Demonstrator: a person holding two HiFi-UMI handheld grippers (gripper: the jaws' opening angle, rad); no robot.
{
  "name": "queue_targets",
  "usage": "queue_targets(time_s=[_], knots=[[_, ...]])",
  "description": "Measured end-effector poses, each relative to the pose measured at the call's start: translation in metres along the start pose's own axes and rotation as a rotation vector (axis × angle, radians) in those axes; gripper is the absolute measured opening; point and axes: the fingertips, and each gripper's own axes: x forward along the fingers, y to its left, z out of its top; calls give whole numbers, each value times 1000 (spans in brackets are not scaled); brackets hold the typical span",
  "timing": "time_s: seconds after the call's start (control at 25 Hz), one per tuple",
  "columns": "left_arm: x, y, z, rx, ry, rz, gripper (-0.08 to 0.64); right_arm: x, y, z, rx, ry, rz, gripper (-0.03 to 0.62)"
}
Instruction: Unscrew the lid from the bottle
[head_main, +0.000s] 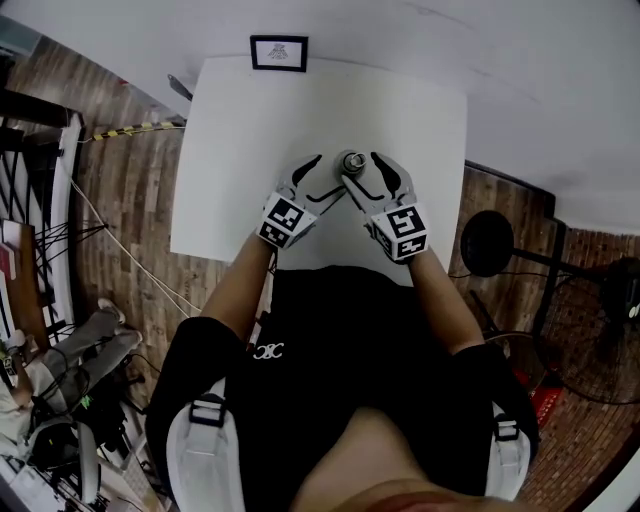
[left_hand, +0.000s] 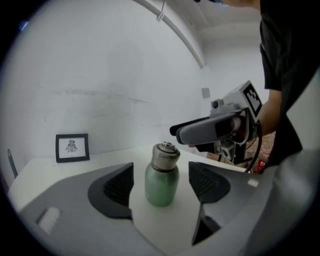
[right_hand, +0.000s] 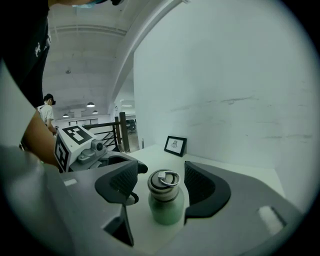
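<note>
The green bottle (left_hand: 161, 187) stands upright on the white worktop (head_main: 240, 120), and its metal lid (left_hand: 165, 156) is on it. The left tool (left_hand: 161, 175) is wide: in its own view the bottle's body stands between the two pads, with a gap on each side. The right tool (right_hand: 160, 181) is also wide, with its pads beside the lid and not touching it. Its view looks down on the lid and shows a small ring (right_hand: 167, 178) on top, which the left gripper view hardly shows. The head view shows both tools pointing at the bottle from the near side, and a framed picture (head_main: 279, 52) at the worktop's far edge. Only the right gripper view shows a railing (right_hand: 112, 132) and a person (right_hand: 47, 110) far behind.
</note>
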Motion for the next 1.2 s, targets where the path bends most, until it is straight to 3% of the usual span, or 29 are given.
queue_targets(time_s=[0.2, 0.4, 0.76, 0.96, 1.2], knots=[[23, 1, -19, -35, 23, -31, 394, 14, -5, -21, -53, 48, -110, 267], [39, 0, -26, -46, 28, -69, 396, 22, -7, -37, -20, 102, -165, 265], [52, -3, -34, 17, 41, -101, 357, 25, -10, -45, 11, 141, -138, 256], [51, -3, -33, 28, 32, -129, 356, 24, -8, -45, -19, 152, -45, 241], [51, -3, -33, 29, 32, -129, 353, 24, -7, -47, -118, 214, 180, 235]])
